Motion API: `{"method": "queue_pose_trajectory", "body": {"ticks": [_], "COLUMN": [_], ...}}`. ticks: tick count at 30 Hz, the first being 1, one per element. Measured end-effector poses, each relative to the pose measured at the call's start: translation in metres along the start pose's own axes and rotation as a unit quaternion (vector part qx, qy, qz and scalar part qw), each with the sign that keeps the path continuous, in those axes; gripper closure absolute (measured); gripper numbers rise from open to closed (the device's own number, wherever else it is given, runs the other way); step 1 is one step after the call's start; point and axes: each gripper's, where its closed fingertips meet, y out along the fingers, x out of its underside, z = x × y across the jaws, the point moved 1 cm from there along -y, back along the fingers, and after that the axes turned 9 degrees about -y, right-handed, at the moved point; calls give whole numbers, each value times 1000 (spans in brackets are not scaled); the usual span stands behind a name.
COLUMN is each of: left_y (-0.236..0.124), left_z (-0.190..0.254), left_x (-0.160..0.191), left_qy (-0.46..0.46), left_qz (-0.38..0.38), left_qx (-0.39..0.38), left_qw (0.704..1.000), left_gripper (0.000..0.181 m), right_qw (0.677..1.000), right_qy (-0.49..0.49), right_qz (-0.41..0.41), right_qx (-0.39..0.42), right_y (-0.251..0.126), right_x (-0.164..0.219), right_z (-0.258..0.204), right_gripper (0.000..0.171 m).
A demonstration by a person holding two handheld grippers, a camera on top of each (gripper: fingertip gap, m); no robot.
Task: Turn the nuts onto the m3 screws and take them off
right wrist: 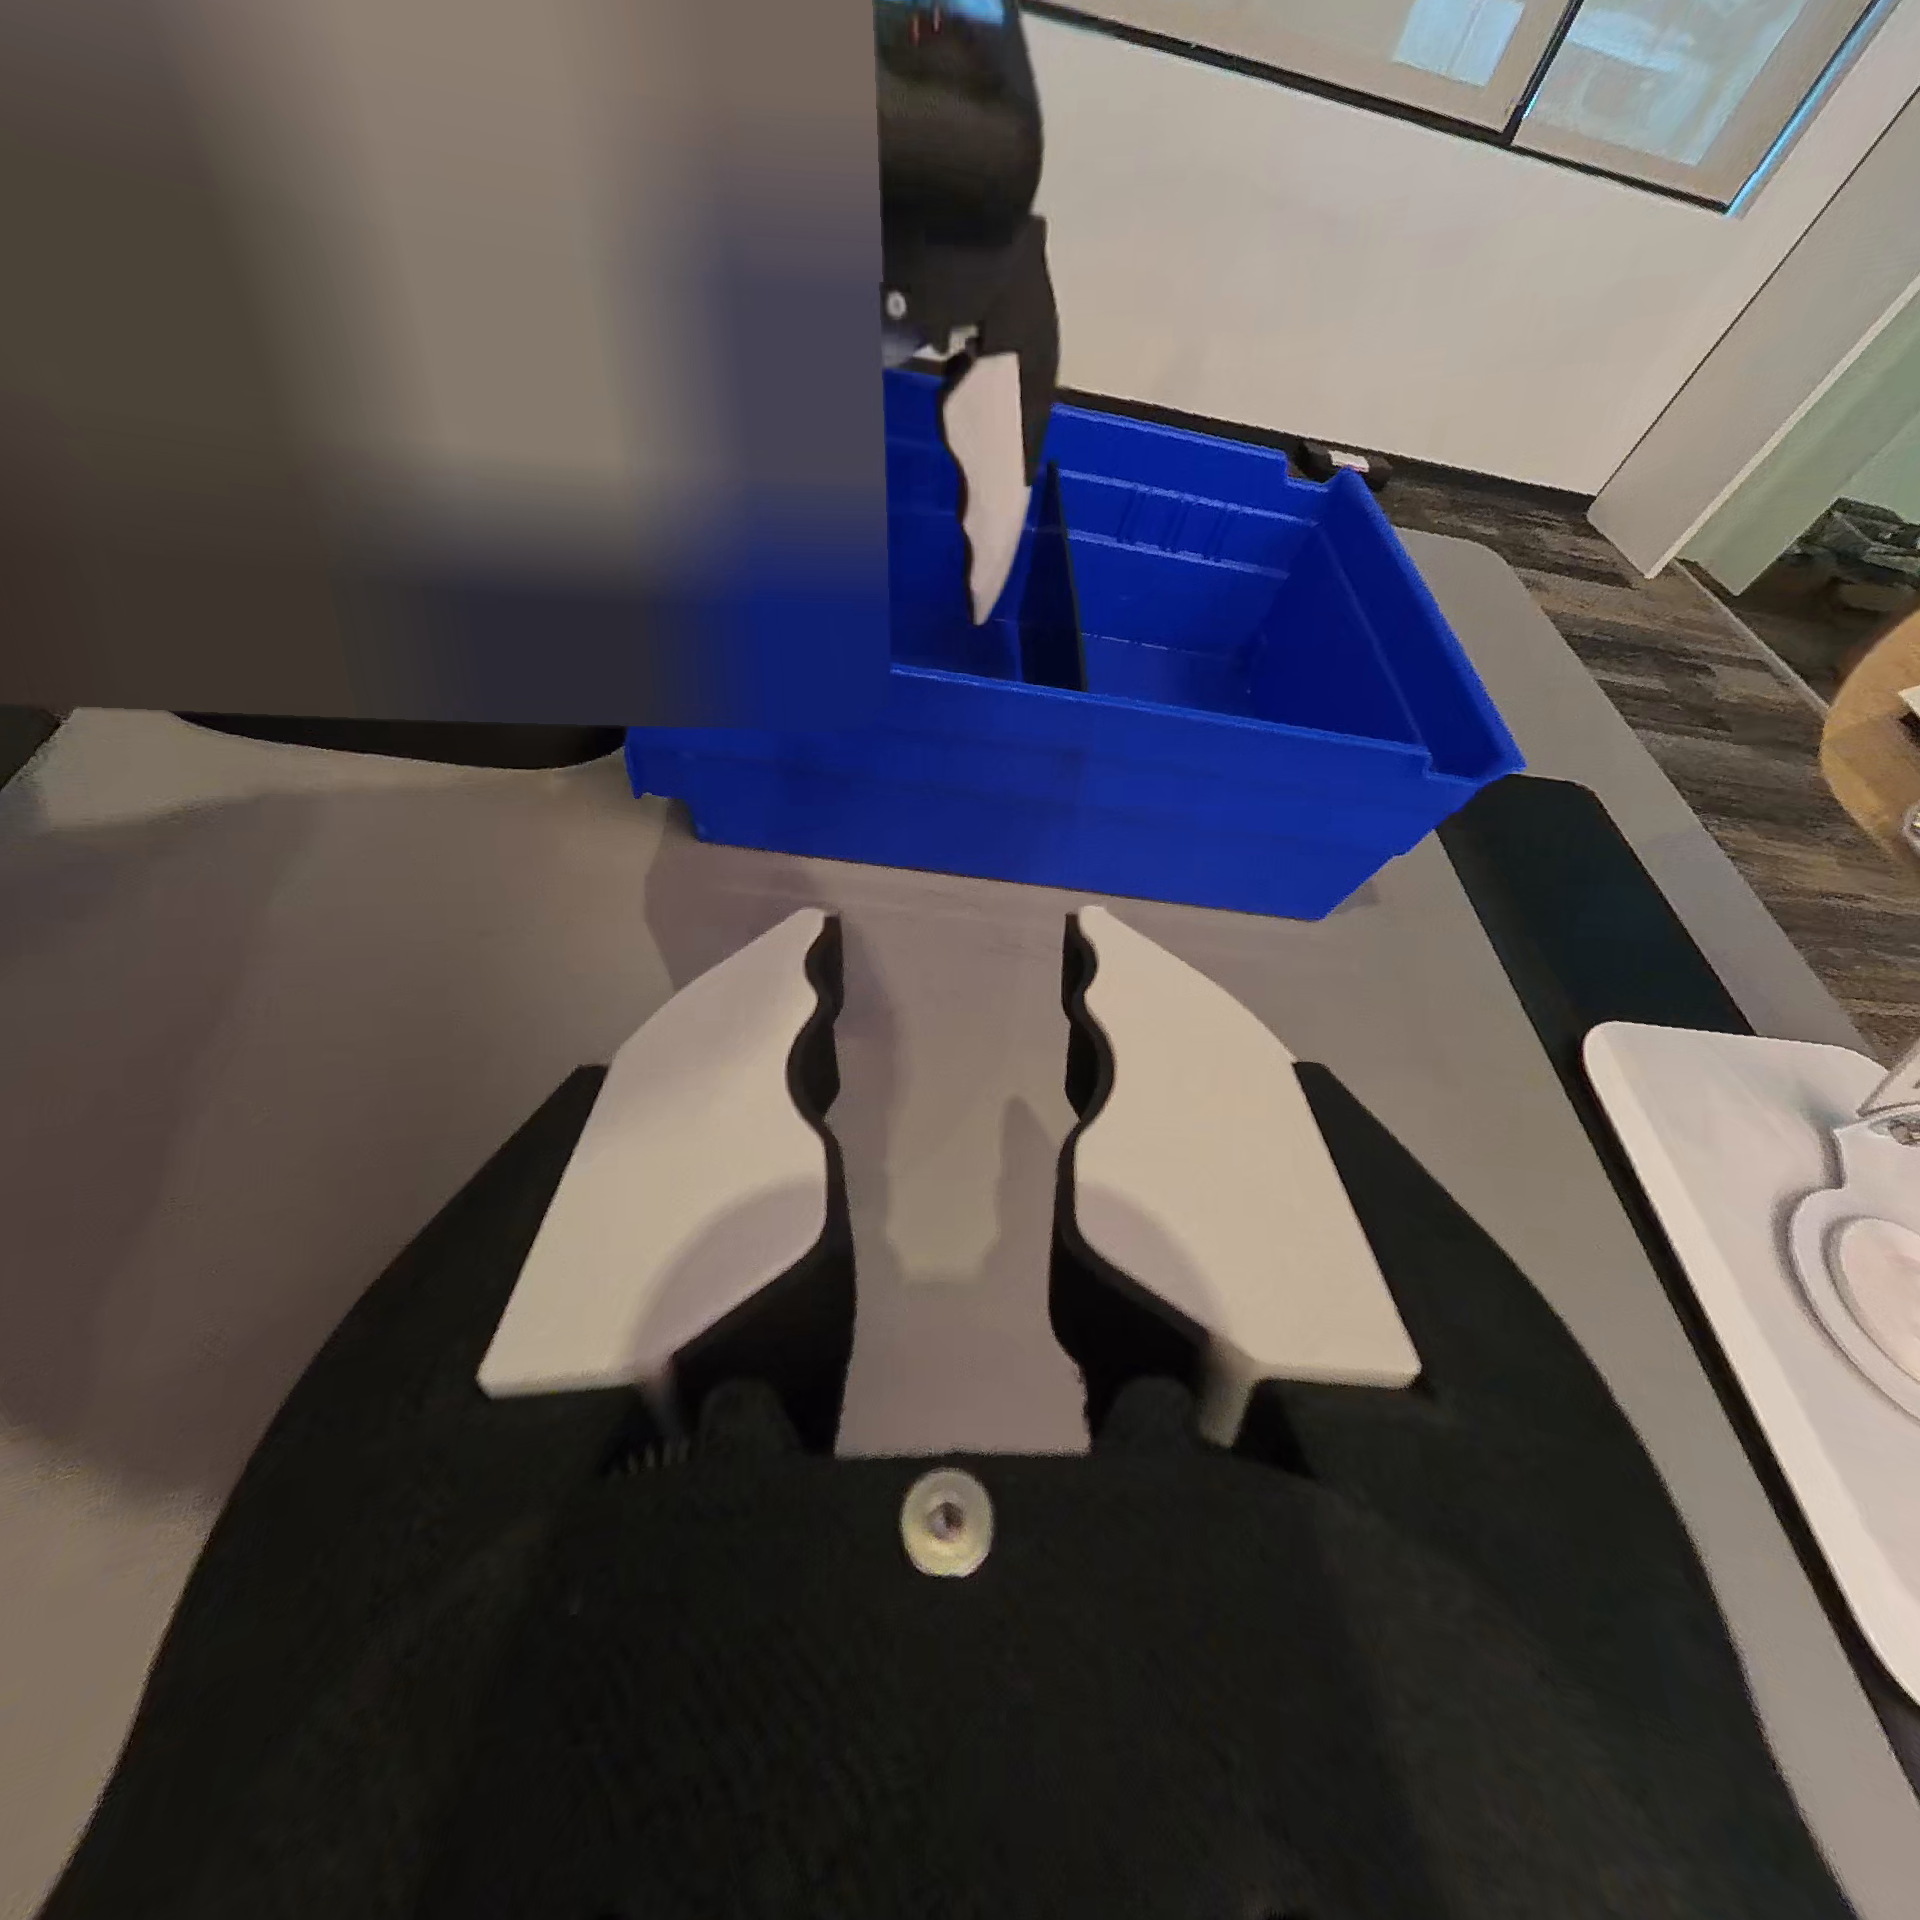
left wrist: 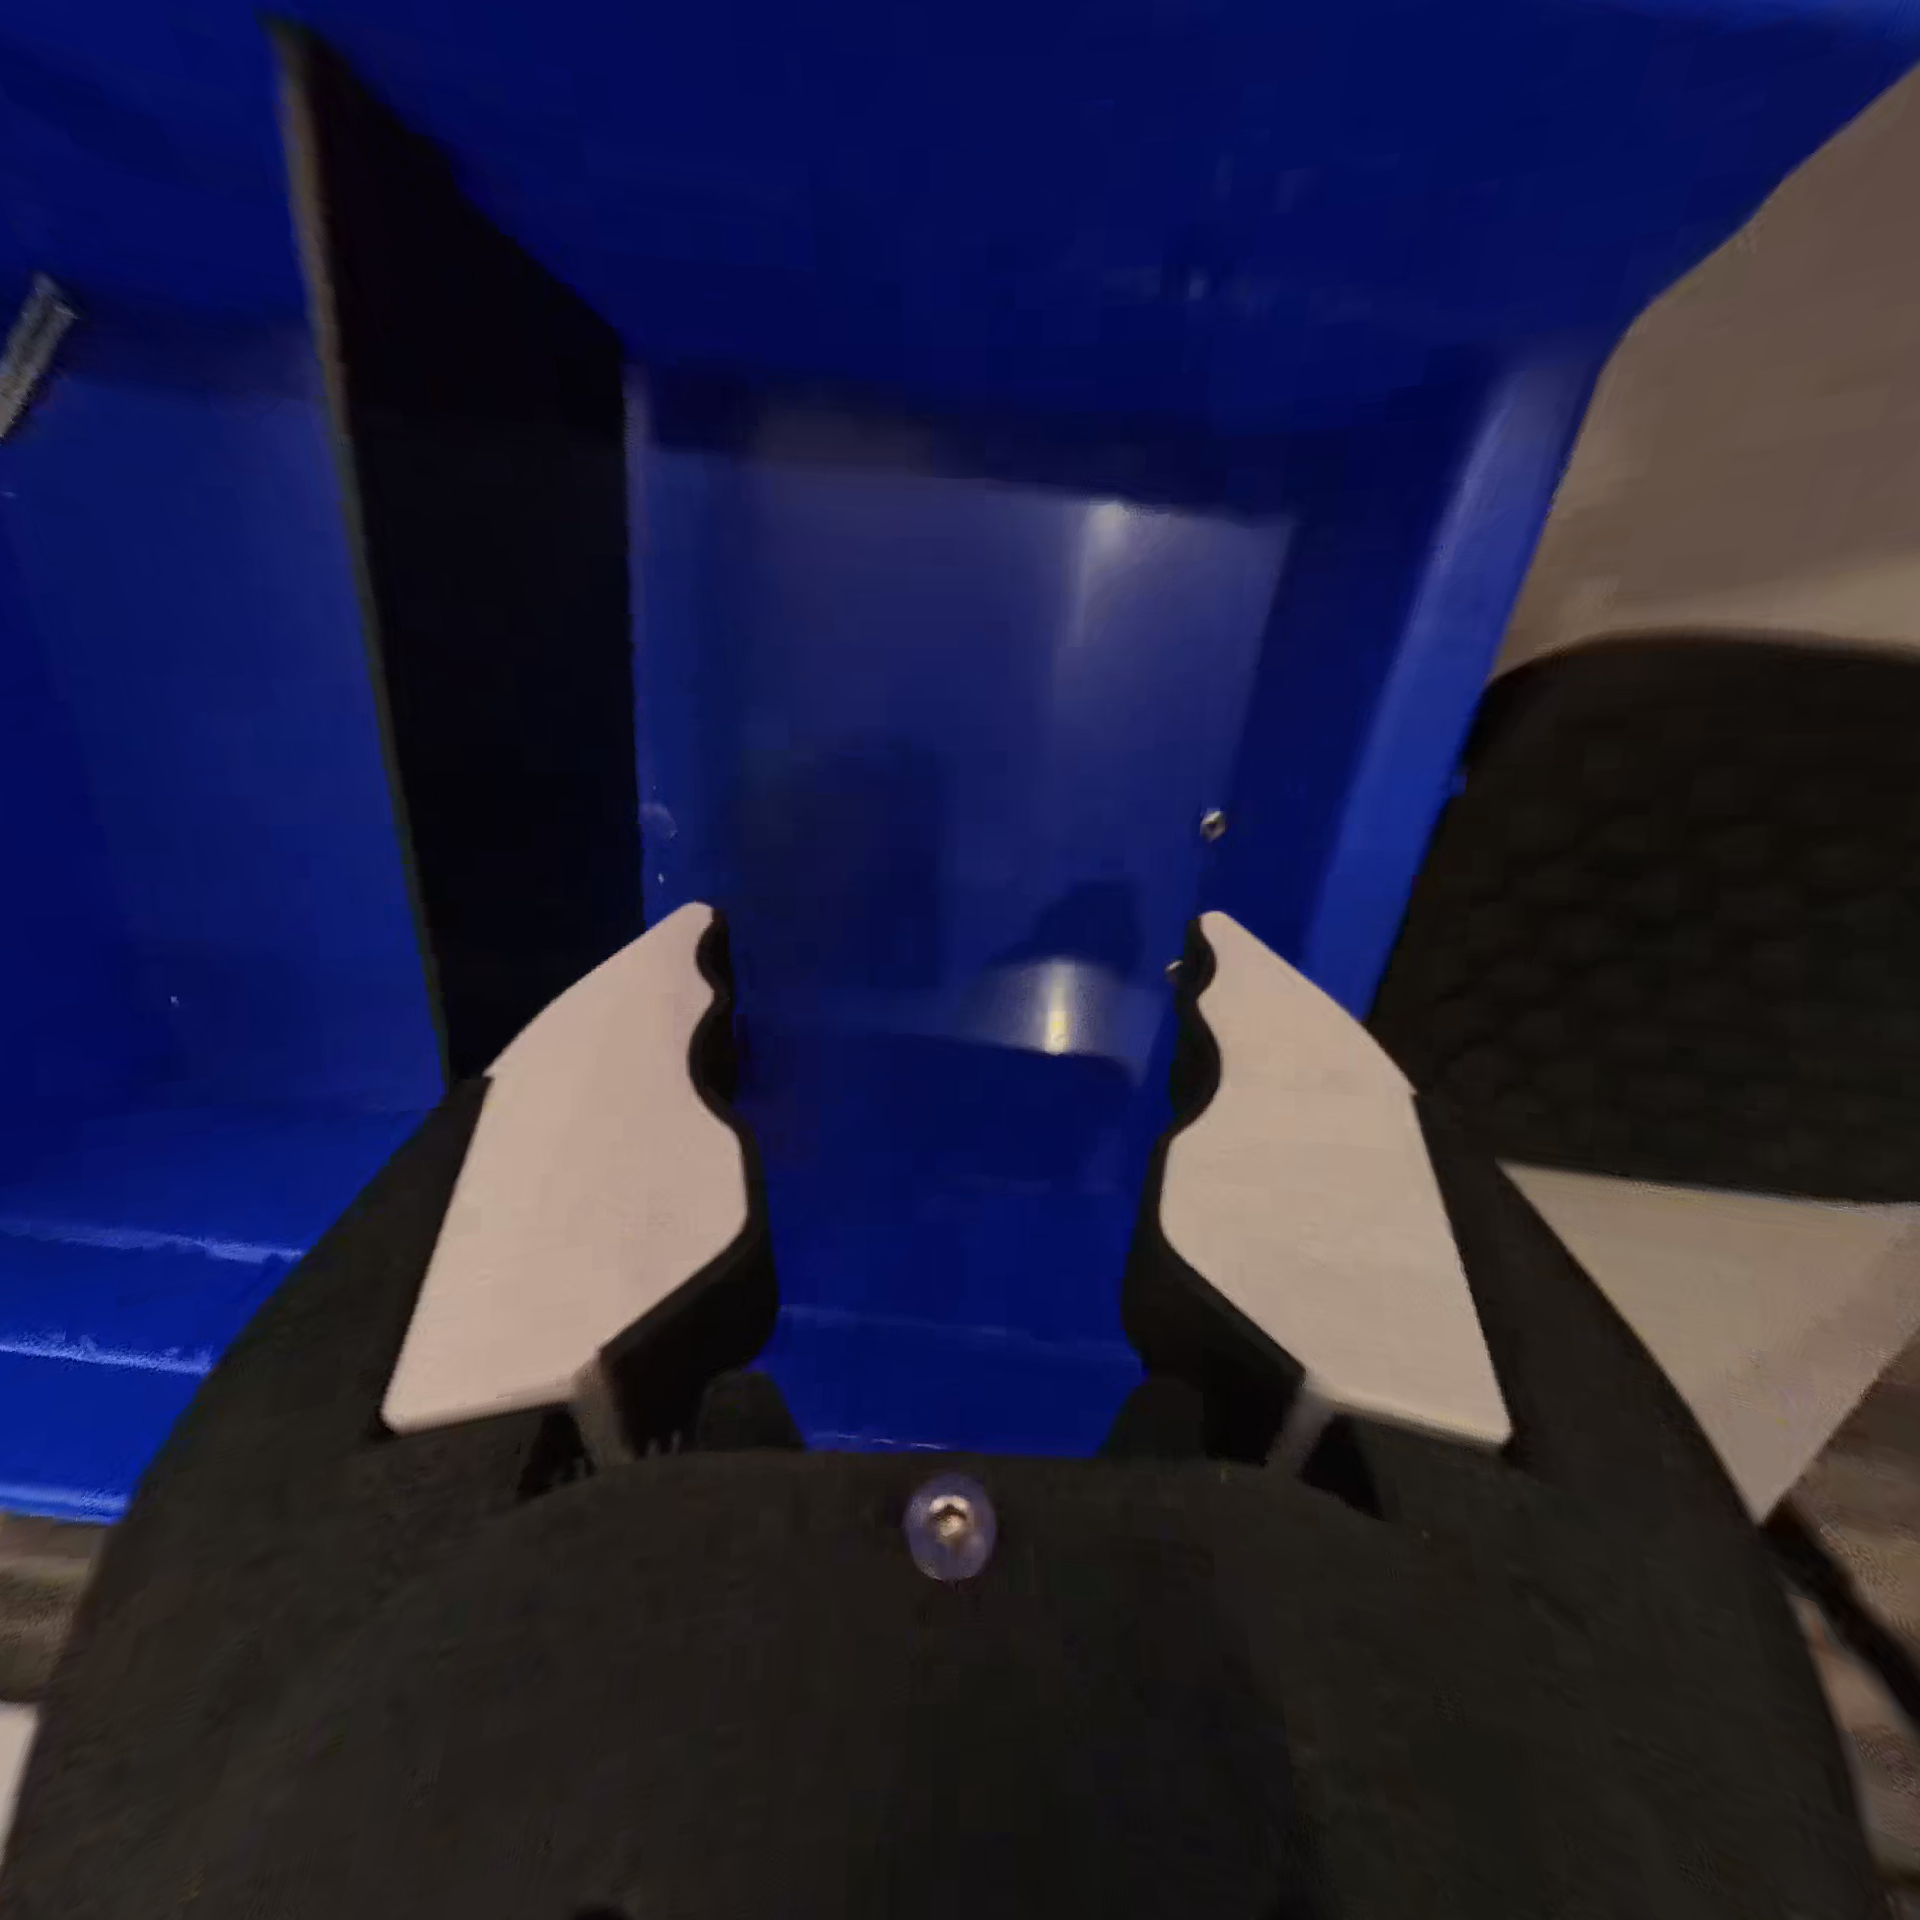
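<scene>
Left two-finger gripper (left wrist: pixel 956 935) spread wide, empty, lowered into blue plastic divided bin (left wrist: pixel 1455 644) for small silvery nut (left wrist: pixel 1209 824), probably, at 1 o'clock. Right two-finger gripper (right wrist: pixel 951 920) parted, empty, waited over grey tabletop (right wrist: pixel 312 987).

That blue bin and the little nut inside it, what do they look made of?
The blue bin looks like moulded plastic, smooth and semi-glossy: it shows soft highlights and ribbed walls. The nut looks like bare metal, silvery grey with a dull glint, though it is too small and blurred to be sure.
</scene>
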Motion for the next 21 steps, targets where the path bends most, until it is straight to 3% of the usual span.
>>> {"method": "queue_pose_trajectory", "body": {"ticks": [7, 15, 21], "left_y": [33, 42, 47], "left_z": [0, -3, -9], "left_x": [13, 24, 23], "left_qy": [62, 94, 113], "left_qz": [-90, -105, -103], "left_qx": [22, 53, 7], "left_qw": [994, 989, 988], "left_gripper": [79, 75, 64], "right_qw": [1000, 999, 999], "right_qy": [-2, 20, 25], "right_qz": [-8, -4, -7], "right_qx": [-13, -29, -38], "right_y": [3, 4, 6], "right_x": [5, 9, 12], "right_z": [-4, -5, -7], "right_gripper": [129, 128, 127]}}
